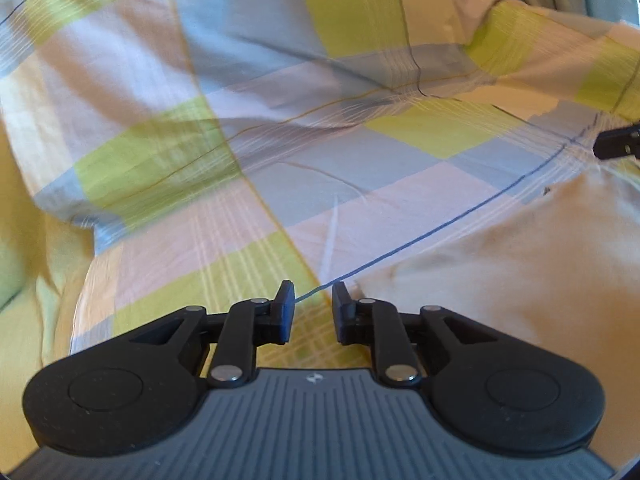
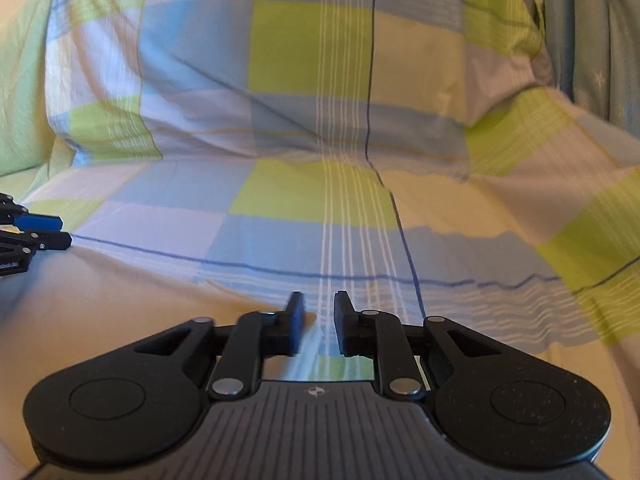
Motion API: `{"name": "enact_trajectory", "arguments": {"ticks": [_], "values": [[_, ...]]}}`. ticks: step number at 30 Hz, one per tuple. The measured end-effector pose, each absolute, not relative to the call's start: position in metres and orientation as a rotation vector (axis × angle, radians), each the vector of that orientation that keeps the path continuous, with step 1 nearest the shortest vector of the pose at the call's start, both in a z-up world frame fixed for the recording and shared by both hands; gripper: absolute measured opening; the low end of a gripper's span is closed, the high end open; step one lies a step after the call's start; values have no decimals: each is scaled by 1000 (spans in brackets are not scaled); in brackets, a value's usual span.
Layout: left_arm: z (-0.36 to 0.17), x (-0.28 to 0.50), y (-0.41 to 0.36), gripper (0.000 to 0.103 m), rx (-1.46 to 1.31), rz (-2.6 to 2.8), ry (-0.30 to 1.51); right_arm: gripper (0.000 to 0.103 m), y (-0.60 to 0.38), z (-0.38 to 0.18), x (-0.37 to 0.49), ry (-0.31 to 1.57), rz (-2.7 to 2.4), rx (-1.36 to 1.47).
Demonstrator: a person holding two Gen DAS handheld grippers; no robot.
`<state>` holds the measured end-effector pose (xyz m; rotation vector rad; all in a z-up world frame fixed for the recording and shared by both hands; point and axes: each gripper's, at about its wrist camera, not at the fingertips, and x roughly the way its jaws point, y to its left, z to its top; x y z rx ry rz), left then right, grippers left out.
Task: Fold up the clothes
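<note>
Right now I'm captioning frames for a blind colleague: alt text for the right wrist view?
The right gripper, jaws slightly apart, hangs low over a cream cloth lying on checked bedding. The left gripper pokes in at the left edge.

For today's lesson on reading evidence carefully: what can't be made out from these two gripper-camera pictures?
- Left view: right gripper cut off by the edge; its opening is unseen.
- Right view: cloth between the right gripper's fingers is blurred; what it belongs to is unclear.
- Both views: checked fabric and cream cloth run past the edges; their shapes stay unknown.
</note>
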<state>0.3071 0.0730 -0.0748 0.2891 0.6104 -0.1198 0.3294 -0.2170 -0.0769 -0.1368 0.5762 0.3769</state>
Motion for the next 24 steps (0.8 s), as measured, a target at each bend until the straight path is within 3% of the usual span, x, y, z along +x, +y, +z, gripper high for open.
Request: {"name": "enact_trajectory", "arguments": {"ticks": [10,19,24], "values": [[-81,291,54,16,439,-206,592,17,-167,-86,313,636,579,-225],[-60,278,72,15,294,-227,519,17,-200,-82,322,621,420,-156],[-77,282,44,15,406,-298,575,17,-185,-76,311,592,508,-162]]}}
